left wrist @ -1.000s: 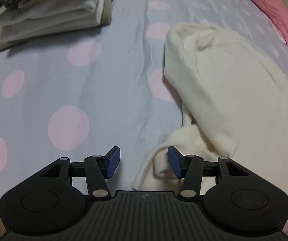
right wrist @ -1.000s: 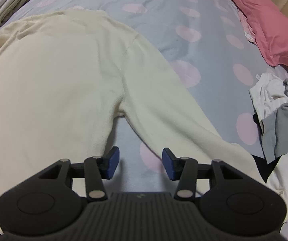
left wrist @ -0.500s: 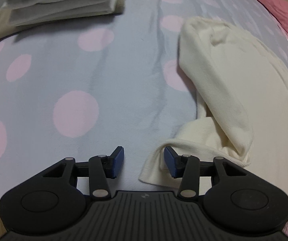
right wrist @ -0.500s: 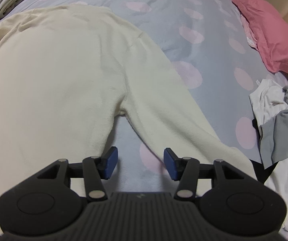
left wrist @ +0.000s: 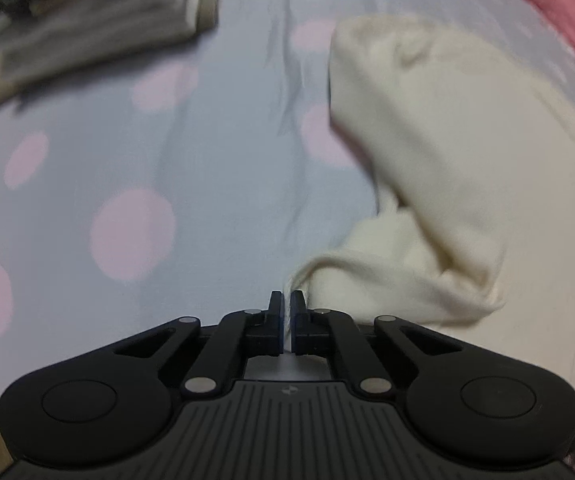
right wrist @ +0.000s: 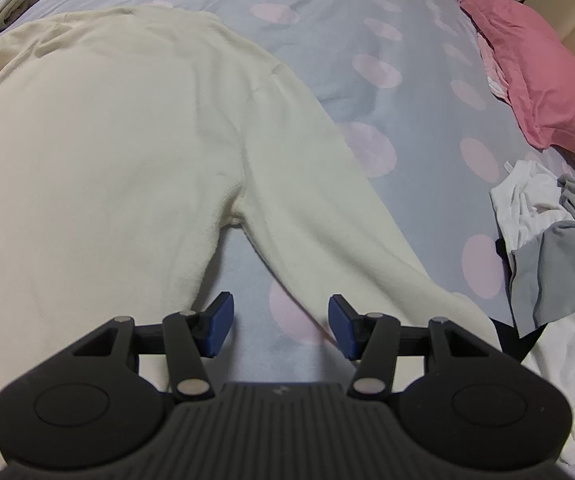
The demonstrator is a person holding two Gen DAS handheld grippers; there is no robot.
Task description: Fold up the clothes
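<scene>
Between the blue pads of our left gripper (left wrist: 287,312) we are pinching the cuff edge of the cream sweater (left wrist: 467,152); the jaws are drawn nearly together and a thin sliver of cream cloth is showing in the slit. From that pinch the left sleeve (left wrist: 399,272) is running ahead and to the right of the claw, bunching into a loose fold before it meets the body of the garment, which is spreading farther ahead on the right side.

Our right gripper (right wrist: 278,320) is hanging released, its jaws standing wide apart over bare spotted bedsheet (right wrist: 287,304) in the notch between the body and the right sleeve (right wrist: 327,208). The sleeve's near edge is lying just beside the right pad. Its long axis is slanting from the shoulder, ahead and slightly left of the claw, down to the cuff at the near right. The body is filling the whole left side of this view.

We judge that any sleeve fold is turning on this: the left hand is already holding its sleeve end, while the right hand is empty and nearest the other sleeve.

Farther off, a folded stack (left wrist: 99,28) is lying ahead to the left of the left claw, loose white and grey clothes (right wrist: 547,256) to the right of the right claw, and a pink pillow (right wrist: 535,80) beyond them.
</scene>
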